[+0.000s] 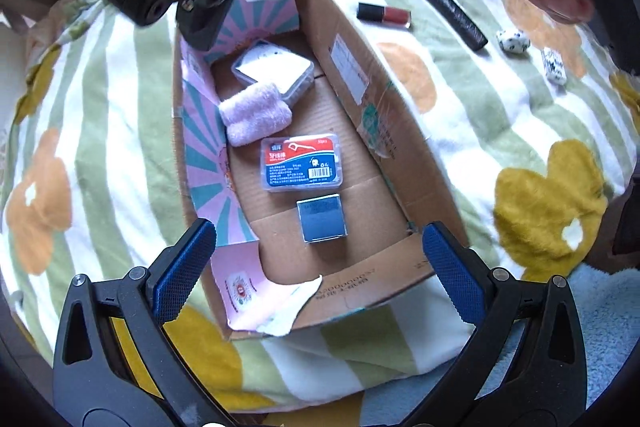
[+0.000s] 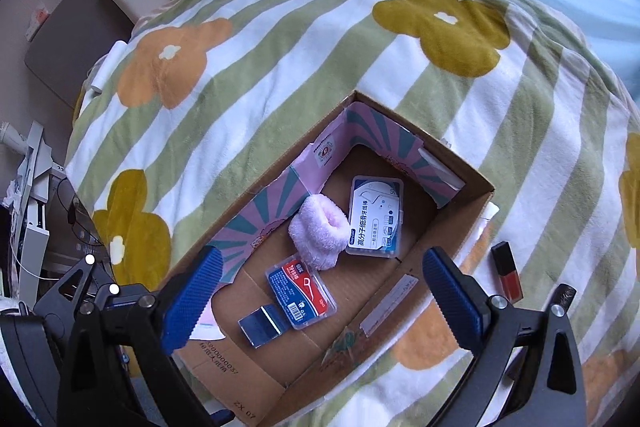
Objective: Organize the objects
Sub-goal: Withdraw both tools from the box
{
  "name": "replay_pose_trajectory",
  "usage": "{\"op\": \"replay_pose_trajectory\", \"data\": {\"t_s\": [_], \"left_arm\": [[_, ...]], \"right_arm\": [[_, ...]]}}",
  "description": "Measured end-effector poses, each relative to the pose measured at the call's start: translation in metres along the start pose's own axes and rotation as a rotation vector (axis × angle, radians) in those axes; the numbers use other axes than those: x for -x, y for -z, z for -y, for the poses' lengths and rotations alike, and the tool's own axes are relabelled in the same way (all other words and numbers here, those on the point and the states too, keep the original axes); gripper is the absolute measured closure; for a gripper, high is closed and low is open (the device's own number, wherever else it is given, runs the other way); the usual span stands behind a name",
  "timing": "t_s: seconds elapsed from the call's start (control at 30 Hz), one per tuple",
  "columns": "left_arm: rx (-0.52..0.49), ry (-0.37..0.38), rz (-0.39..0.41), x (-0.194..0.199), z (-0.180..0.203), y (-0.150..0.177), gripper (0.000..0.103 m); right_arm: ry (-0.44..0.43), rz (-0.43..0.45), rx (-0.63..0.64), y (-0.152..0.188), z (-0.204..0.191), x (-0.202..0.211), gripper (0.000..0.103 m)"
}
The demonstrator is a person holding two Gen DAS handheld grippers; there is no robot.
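An open cardboard box (image 1: 384, 115) sits on a striped, flower-patterned blanket (image 1: 100, 107) spread over a bed. Both grippers hang above it with fingers spread wide, and neither has hold of anything.

From the left wrist view, the left gripper (image 1: 316, 267) frames the near end of the box between its blue pads. A small dark blue box (image 1: 322, 217) lies on the box floor just ahead of the gap between the fingers, apart from both. Beyond it lies a clear floss-pick case with a red and blue label (image 1: 302, 163), then a rolled pink cloth (image 1: 256, 113), which touches a second clear case with a white label (image 1: 276, 67) at the far end.

Outside the box, on the blanket to its right, lie a red lipstick with a black cap (image 1: 384, 14), a dark tube (image 1: 454, 15) and two small white patterned pieces (image 1: 513, 41), well clear of the fingers.

From the right wrist view, the right gripper (image 2: 320, 299) hovers over the same box (image 2: 460, 195), with the small dark blue box (image 2: 260, 325) and the red-labelled case (image 2: 300, 295) lying between and below its open fingers, untouched. The lipstick (image 2: 507, 269) lies just outside the right finger.
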State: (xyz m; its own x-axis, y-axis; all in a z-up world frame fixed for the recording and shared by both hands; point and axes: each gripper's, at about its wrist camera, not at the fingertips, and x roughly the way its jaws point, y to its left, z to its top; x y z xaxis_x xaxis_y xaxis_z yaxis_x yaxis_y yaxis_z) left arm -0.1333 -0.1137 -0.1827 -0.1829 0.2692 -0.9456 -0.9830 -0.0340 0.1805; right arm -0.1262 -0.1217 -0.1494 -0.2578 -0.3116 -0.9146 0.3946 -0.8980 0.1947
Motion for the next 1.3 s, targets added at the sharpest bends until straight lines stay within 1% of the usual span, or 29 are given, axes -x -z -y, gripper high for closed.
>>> {"op": "replay_pose_trajectory", "data": {"t_s": [0.17,0.23,0.37,0.43,0.57,0.7,0.83,0.97,1.07,1.3], "left_arm": [[0.034,-0.011,0.033,0.033,0.006,-0.001,0.000],[0.043,-0.013,0.046,0.045,0.011,-0.002,0.000],[0.070,-0.025,0.082,0.064,0.022,-0.008,0.000],[0.077,-0.028,0.105,0.073,0.029,-0.012,0.000],[0.092,-0.016,0.145,0.089,0.041,-0.025,0.000],[0.109,-0.005,0.181,0.104,0.055,-0.041,0.000],[0.123,0.002,0.205,0.115,0.070,-0.056,0.000],[0.107,-0.011,0.219,0.118,0.086,-0.069,0.000],[0.111,-0.002,0.224,0.118,0.095,-0.079,0.000],[0.133,0.008,0.213,0.107,0.108,-0.104,0.000]], "right_arm": [[0.023,0.040,-0.044,0.017,0.000,0.041,0.003],[0.052,0.040,-0.102,0.026,0.006,0.058,0.003],[0.090,0.073,-0.230,0.050,0.023,0.094,0.003],[0.131,0.100,-0.279,0.064,0.031,0.113,0.003],[0.238,0.124,-0.356,0.093,0.050,0.144,0.003],[0.285,0.143,-0.449,0.127,0.073,0.169,0.003],[0.344,0.156,-0.487,0.155,0.087,0.189,0.003],[0.356,0.168,-0.504,0.173,0.100,0.199,0.003],[0.352,0.186,-0.519,0.183,0.112,0.206,0.003],[0.302,0.200,-0.530,0.192,0.135,0.211,0.003]]}}
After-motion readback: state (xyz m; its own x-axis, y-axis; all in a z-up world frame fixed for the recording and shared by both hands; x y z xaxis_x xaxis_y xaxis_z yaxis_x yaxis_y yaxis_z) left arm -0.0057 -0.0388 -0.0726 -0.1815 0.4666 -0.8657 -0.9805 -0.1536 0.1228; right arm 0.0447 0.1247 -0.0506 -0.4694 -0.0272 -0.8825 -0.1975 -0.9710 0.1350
